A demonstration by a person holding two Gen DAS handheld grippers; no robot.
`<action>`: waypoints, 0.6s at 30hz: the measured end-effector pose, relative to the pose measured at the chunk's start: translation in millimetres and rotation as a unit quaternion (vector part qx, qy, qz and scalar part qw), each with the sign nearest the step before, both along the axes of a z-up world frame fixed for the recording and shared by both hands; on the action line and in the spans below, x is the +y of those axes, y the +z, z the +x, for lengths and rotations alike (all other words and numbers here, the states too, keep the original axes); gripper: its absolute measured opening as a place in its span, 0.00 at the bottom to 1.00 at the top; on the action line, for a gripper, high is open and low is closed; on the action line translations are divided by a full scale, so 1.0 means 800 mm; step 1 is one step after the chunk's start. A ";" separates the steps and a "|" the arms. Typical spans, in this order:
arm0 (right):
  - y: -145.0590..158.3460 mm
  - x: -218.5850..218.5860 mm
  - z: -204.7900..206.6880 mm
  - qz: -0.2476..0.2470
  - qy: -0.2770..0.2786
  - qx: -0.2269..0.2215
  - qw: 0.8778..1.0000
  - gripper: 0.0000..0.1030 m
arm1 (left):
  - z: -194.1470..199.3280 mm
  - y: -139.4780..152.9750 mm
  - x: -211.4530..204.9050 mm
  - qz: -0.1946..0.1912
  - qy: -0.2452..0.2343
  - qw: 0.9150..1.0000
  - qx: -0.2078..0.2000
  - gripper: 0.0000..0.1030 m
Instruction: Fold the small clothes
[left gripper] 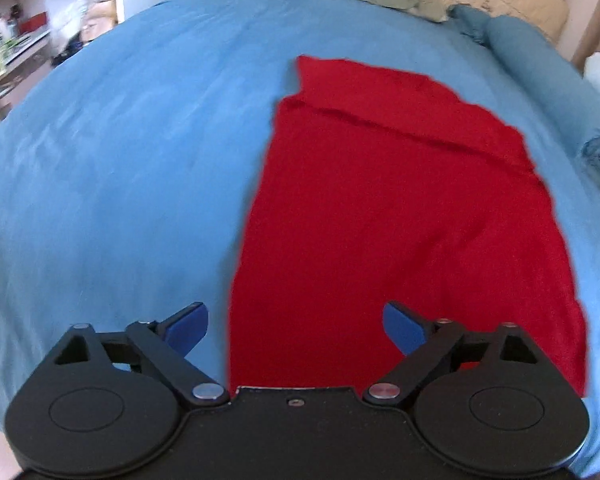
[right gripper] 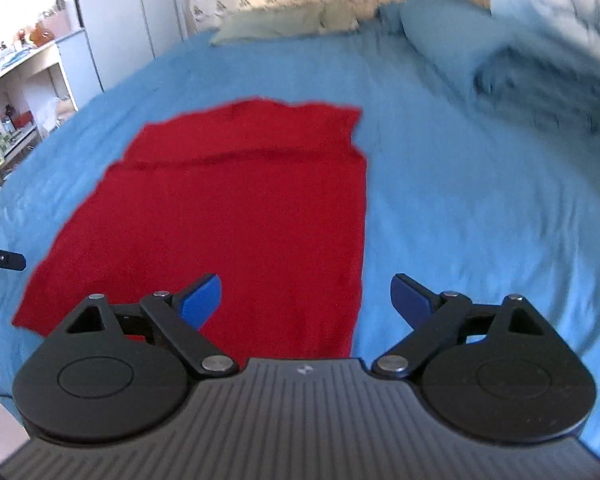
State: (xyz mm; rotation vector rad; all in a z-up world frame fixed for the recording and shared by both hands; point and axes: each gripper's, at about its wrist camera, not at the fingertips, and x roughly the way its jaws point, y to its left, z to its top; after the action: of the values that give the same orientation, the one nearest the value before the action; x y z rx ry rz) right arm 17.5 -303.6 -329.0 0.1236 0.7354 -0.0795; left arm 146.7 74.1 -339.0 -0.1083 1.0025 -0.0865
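Red garment (left gripper: 400,220): soft matte knit, roughly rectangular, one crosswise fold ridge near its far end; lies flat on blue bedsheet (left gripper: 120,180), smooth cotton, faintly creased. Left claw (left gripper: 296,330): black plastic, blue pads, spread, nothing between them. Right claw (right gripper: 306,300): same build, spread, empty. Green pillow (right gripper: 276,22) at headboard.

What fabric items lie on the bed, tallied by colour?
Red: 1, the red garment
Green: 1, the green cloth
Blue: 1, the rolled blue bedding
Pale: 1, the pale bundle
Total: 4
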 end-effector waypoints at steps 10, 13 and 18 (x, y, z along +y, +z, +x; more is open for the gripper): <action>-0.093 0.008 -0.014 0.026 -0.047 0.047 0.997 0.92 | -0.022 -0.059 0.005 0.002 0.028 1.000 -0.008 0.62; -0.108 0.006 -0.019 0.047 -0.057 0.063 0.995 0.86 | -0.031 -0.063 0.007 0.008 0.033 0.999 -0.020 0.59; -0.116 0.003 -0.024 0.066 -0.067 0.076 0.993 0.84 | -0.030 -0.067 0.017 -0.010 0.048 0.999 -0.016 0.53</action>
State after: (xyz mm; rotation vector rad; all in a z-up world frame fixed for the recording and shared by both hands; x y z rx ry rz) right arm -2.1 -300.8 -421.9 0.2951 0.8838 -0.1700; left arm 122.5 87.7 -392.9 -0.1723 0.9628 -0.0111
